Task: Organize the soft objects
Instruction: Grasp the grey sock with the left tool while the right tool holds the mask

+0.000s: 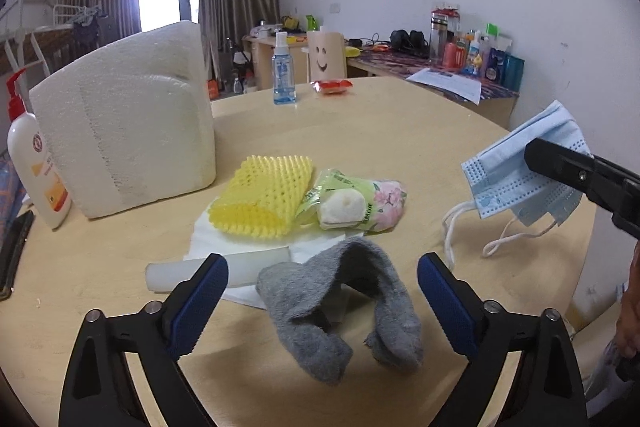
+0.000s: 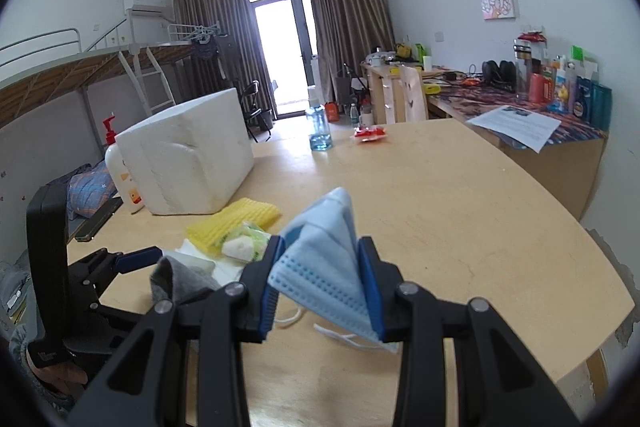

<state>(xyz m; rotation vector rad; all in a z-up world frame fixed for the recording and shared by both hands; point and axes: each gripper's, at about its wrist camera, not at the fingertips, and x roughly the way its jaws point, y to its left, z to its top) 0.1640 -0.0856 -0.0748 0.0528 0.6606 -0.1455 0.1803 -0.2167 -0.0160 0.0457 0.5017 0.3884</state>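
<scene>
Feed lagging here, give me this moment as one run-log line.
left tongs: open, astride grey sock | right tongs: shut on blue face mask, above table | foam box: untouched

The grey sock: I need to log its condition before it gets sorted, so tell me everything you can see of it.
The grey sock looks like soft, fuzzy knit, with no holes that I can see. It lies crumpled on the wooden table, bent into an arch with both ends toward the camera. Its far part rests on white paper. It sits between the fingers of the open left gripper, which do not touch it.
</scene>
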